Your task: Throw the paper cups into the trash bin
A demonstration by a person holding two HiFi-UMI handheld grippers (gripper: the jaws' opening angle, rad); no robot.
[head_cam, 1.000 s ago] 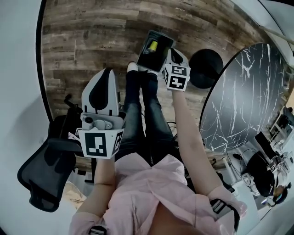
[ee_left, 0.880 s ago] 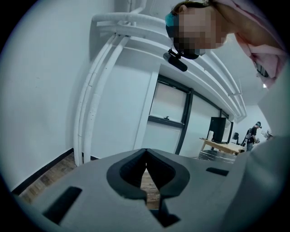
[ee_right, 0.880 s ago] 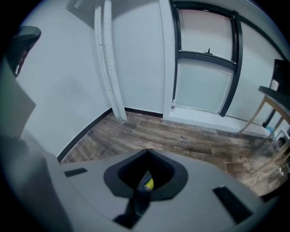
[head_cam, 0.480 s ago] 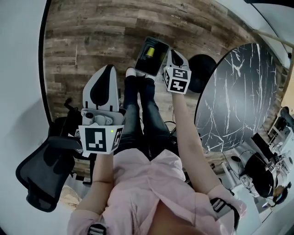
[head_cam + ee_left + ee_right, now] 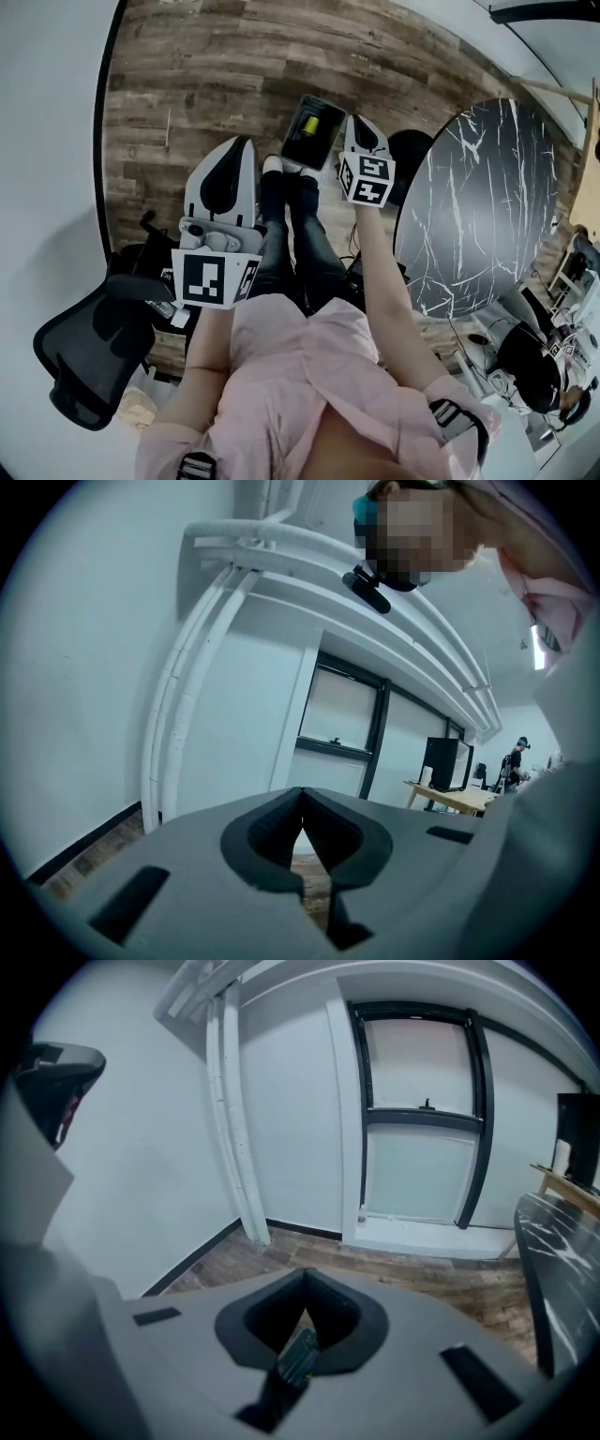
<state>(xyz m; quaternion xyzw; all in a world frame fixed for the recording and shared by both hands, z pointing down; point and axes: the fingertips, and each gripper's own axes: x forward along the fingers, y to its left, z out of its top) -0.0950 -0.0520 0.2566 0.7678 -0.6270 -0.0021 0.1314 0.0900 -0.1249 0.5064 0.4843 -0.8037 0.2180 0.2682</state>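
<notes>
Trash bin (image 5: 302,150) sits just beside closed right tongs (image 5: 357,127); left tongs (image 5: 236,148) closed too.

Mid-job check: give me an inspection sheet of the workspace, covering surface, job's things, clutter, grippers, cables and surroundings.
surface: wood-plank floor; round dark marble-look table at the right, no cups seen on the part in view.
job's things: trash bin on the floor ahead of the person's shoes, with a yellow item inside; no paper cup seen outside it.
clutter: black office chair at the left.
grippers: left gripper jaws together, empty; right gripper jaws together, empty.
cables: nothing seen.
surroundings: white wall; dark-framed window.
</notes>
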